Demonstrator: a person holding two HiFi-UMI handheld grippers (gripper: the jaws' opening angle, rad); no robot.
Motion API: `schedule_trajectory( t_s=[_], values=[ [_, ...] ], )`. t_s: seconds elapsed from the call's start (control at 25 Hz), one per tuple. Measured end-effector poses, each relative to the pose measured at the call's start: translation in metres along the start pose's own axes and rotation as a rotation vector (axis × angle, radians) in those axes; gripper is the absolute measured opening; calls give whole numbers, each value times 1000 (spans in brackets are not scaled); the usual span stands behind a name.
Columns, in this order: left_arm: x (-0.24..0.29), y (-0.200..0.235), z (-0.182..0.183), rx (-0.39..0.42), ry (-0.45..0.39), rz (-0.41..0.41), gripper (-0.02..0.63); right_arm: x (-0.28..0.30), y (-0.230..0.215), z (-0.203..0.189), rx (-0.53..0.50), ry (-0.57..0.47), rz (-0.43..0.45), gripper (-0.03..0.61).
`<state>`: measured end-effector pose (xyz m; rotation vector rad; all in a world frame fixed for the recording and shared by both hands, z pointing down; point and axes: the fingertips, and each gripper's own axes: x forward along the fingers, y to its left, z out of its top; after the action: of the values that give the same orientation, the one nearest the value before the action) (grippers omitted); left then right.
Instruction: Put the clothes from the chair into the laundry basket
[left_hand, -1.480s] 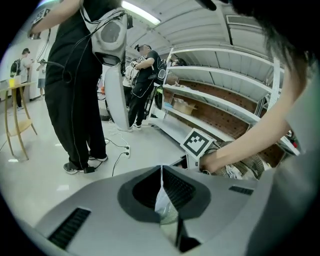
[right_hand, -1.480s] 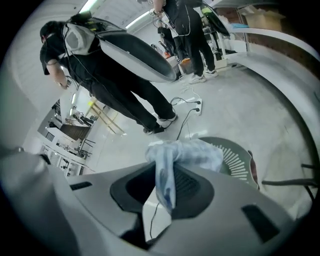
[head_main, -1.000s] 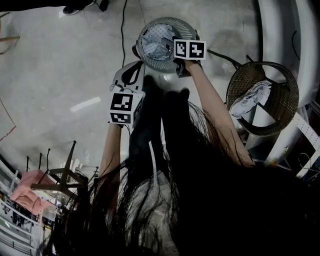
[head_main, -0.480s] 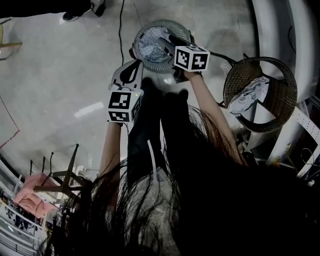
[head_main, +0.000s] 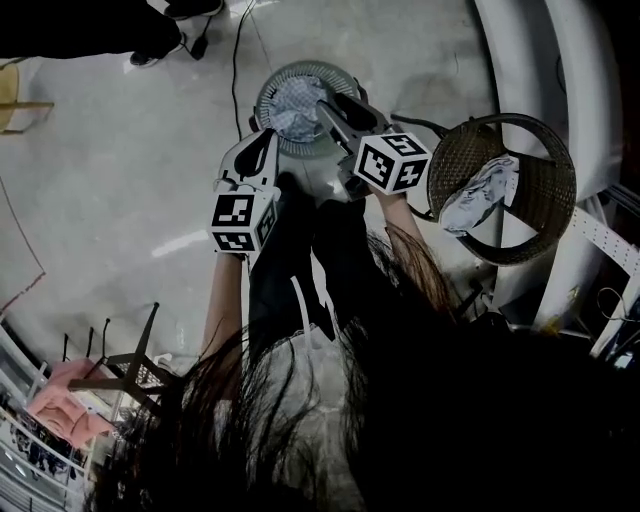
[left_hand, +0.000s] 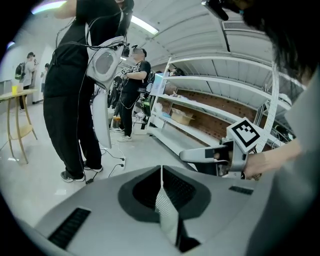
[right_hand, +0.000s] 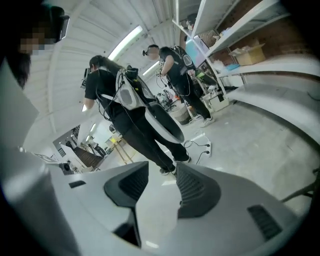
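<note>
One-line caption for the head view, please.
Right gripper over the laundry basket, open empty jaws just been closing; left gripper shut; garment on chair.

Woven, rough-looking wicker on the chair (head_main: 550, 205), with a soft, crumpled pale garment (head_main: 480, 192) in it. Slatted, plastic-looking wall on the laundry basket (head_main: 262, 100), around finely patterned clothes (head_main: 296, 98). Smooth, faintly glossy hard floor (head_main: 120, 150). Matt grey plastic shell on the left gripper (left_hand: 161, 172), with finely ribbed pads (left_hand: 176, 187). Matt black-and-white print on its marker cube (head_main: 240, 222).
</note>
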<state>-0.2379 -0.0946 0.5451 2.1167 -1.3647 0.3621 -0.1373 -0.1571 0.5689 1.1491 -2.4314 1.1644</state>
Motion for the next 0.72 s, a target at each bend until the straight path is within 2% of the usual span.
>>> schedule_trajectory(
  t_s=[0.44,0.72],
  values=[
    [-27,-74,61,38,-97,-24,23,-110,36,72,12,-177,42,141],
    [-50,-127,78,-1,-142,-48,23,-183,46,95,-12,-255,46,126]
  ],
)
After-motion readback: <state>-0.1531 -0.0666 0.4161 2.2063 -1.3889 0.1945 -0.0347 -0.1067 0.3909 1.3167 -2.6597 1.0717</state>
